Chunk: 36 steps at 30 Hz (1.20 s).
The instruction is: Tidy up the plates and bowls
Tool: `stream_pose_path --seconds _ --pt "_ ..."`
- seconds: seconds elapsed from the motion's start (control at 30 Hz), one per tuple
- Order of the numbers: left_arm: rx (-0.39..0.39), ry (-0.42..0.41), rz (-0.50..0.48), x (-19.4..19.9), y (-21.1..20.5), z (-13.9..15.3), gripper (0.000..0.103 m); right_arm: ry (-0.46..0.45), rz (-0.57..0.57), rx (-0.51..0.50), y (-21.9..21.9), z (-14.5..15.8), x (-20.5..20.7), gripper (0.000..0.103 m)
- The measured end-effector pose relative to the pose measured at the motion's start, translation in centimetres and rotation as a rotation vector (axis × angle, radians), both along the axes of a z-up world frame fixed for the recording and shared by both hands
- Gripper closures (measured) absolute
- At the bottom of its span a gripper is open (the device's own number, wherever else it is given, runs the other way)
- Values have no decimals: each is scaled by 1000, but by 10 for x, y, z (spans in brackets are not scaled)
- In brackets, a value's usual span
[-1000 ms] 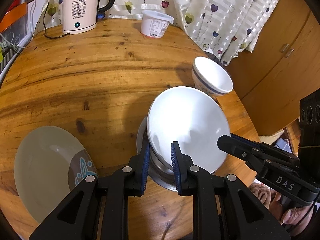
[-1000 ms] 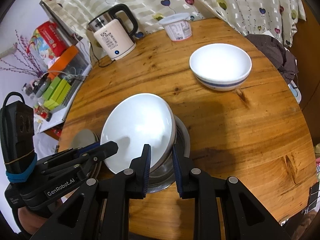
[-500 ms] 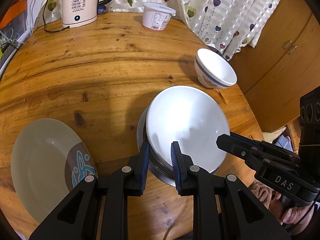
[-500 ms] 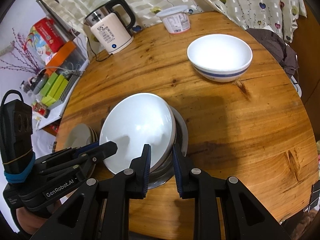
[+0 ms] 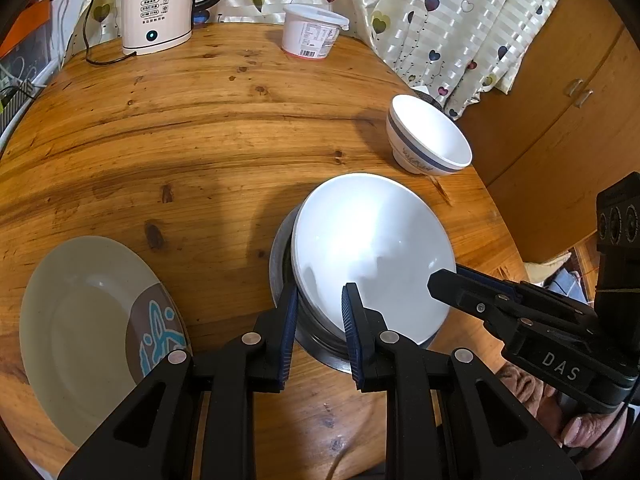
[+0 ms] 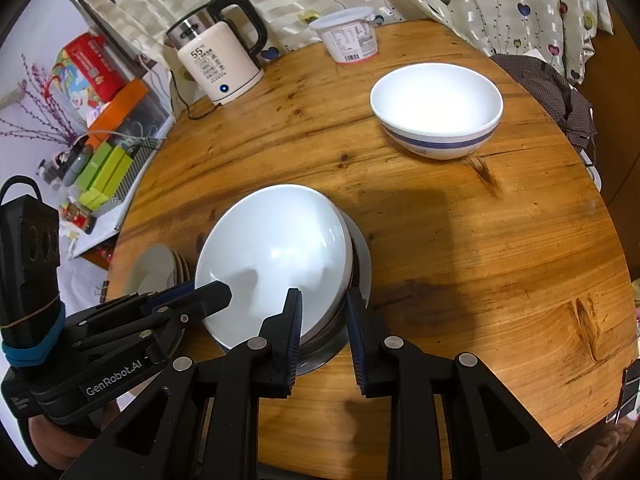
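Observation:
A white bowl (image 5: 372, 248) (image 6: 276, 248) sits tilted inside a steel bowl (image 5: 280, 264) (image 6: 362, 264) on the round wooden table (image 5: 200, 120). My left gripper (image 5: 320, 308) is shut on the white bowl's near-left rim. My right gripper (image 6: 324, 312) is shut on its near-right rim. The steel rim lies in both gaps too; I cannot tell whether the pads press it. A white bowl with a blue band (image 5: 428, 136) (image 6: 436, 116) stands alone farther right. A beige plate with a brown and blue pattern (image 5: 92, 328) lies to the left.
An electric kettle (image 5: 154, 8) (image 6: 218, 64) and a lidded white tub (image 5: 312, 32) (image 6: 352, 38) stand at the table's far edge by the curtain. In the right wrist view the beige plate tops a small stack (image 6: 156, 268). A cluttered shelf is at the left, wooden cabinets at the right.
Both views have shifted only slightly. The two grippers keep their hold on the white bowl, which stays in the steel bowl.

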<state>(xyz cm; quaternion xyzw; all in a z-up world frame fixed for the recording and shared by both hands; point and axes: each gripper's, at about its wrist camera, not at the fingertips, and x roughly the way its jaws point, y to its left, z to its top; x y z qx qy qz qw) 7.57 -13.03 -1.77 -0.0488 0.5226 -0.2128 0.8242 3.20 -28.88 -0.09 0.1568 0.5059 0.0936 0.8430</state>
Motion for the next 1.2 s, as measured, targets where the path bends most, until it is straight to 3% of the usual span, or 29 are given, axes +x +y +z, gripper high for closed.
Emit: stream_pose_path --seconds 0.87,1.2 --pt "-3 -65 21 -6 8 13 78 -54 1 -54 -3 13 -4 79" --pt "-10 -120 23 -11 11 29 78 -96 27 -65 -2 26 -7 58"
